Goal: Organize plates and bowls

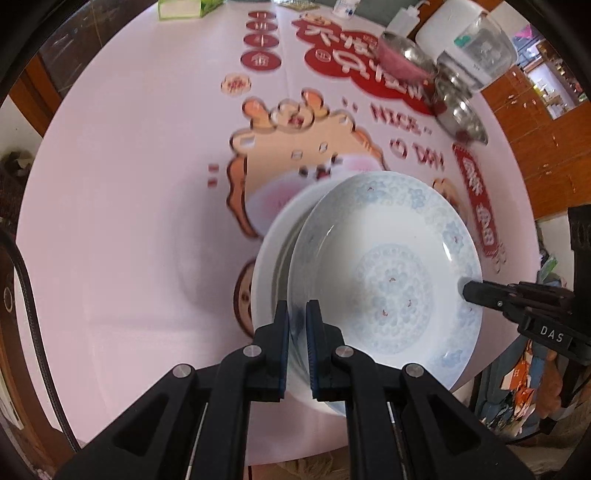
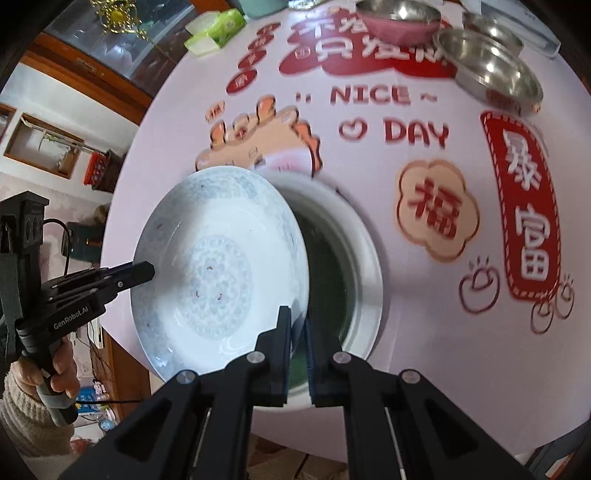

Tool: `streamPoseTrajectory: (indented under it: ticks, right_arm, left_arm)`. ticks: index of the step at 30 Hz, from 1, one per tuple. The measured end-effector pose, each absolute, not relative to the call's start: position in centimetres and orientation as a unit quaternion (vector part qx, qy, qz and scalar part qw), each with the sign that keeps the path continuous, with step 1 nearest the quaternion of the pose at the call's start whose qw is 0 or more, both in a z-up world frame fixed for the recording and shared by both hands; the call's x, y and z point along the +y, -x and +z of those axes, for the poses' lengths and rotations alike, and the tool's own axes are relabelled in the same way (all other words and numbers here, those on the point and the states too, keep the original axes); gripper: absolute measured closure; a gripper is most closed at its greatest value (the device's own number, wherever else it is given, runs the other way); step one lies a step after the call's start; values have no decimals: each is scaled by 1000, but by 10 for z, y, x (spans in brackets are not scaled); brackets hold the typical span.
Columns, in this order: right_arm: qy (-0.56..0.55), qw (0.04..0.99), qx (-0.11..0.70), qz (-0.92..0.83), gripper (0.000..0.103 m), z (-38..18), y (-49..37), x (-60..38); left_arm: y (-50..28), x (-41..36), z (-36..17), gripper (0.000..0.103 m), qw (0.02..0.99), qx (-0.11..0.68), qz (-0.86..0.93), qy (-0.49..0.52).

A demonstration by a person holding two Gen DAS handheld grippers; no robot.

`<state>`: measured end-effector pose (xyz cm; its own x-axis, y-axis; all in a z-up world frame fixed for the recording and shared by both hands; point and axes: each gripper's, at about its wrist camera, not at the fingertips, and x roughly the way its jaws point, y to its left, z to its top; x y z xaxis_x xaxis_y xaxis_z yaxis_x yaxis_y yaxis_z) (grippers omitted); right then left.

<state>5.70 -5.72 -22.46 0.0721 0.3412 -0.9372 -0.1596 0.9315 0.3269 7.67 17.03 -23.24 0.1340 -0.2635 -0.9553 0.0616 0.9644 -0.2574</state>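
Your left hand-held gripper [image 1: 297, 332] clamps near rim of patterned plate [image 1: 384, 273]; right hand-held gripper [image 1: 467, 290] pinches opposite rim. White plate [image 1: 271, 254] underneath on counter [image 1: 129, 184].

white plate [image 1: 388, 266] with pale blue floral pattern, pink printed tablecloth [image 1: 129, 184]

Black tool [image 1: 297, 325], seemingly knit cream sleeve [image 2: 22, 413].

A home dining room, by the look of it. Round table [image 2: 424, 332] under a pink festive cloth printed with "NICE DAY" and red greetings; steel bowls [image 2: 495, 74] and a tissue box [image 2: 218, 29] along its far edge. Wooden cabinets [image 1: 532, 140] behind, a glass-fronted one [image 2: 107, 48] at the side.
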Motion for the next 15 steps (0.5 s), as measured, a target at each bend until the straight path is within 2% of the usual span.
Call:
streamPoseTrajectory:
  ticks: [15]
  right_arm:
    - [-59, 727, 669, 143, 96, -250, -52, -63]
  left_arm:
    - [-70, 155, -258, 96, 741, 660, -114, 52]
